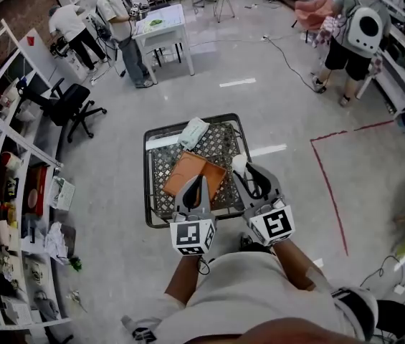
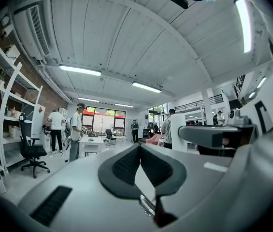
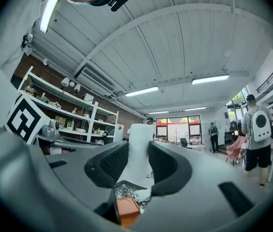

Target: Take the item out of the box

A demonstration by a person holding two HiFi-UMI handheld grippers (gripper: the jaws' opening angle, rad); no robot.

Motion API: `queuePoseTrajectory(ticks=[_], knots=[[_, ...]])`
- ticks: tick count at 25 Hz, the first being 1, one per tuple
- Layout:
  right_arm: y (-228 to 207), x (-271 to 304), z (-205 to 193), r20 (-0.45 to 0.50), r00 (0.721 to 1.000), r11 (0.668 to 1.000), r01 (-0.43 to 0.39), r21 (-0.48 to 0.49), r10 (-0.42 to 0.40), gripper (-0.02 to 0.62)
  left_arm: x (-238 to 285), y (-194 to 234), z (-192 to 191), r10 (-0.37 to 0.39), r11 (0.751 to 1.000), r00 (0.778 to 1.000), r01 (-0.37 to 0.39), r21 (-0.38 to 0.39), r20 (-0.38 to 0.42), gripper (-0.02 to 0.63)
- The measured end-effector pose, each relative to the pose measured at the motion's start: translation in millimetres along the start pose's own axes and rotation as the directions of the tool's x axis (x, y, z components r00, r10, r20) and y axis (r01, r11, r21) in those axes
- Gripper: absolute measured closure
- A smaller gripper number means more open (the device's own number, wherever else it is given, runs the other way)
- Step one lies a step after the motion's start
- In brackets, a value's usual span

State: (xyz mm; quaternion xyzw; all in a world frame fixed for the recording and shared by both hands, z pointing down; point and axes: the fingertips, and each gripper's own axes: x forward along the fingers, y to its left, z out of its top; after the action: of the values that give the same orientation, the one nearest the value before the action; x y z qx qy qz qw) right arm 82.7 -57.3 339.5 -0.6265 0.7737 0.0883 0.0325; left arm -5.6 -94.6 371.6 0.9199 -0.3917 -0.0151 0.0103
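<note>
Pads of the right gripper press on both sides of a white item, with the jaws standing wide around it. Only the item's upper part rises clear above them. Its lower end is hidden behind the jaws, so its full shape cannot be told. In the head view the item shows only as a small pale stub at the tip of the right gripper, out of the box and just to its right.

The left gripper has its jaws closed tip to tip with nothing between them. In the head view the left gripper covers the near part of the orange box, and whether the box is open cannot be made out. The right gripper view catches only a corner of the box, low under the jaws.

Both grippers are held side by side over the near edge of the mesh table, pointing away from the person and tilted up enough that ceiling fills their views. Bare forearms run back to the torso. A pale packet lies at the table's far side.
</note>
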Motion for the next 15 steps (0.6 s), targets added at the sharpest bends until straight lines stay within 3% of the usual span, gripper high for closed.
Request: queuePoseTrajectory(ticks=[15], knots=[[13, -5, 2, -0.013, 1.000, 1.000, 0.017, -0.014, -0.017, 0.472, -9, -5, -1, -0.026, 1.000, 1.000, 0.026, 0.010, -0.004, 0.598]])
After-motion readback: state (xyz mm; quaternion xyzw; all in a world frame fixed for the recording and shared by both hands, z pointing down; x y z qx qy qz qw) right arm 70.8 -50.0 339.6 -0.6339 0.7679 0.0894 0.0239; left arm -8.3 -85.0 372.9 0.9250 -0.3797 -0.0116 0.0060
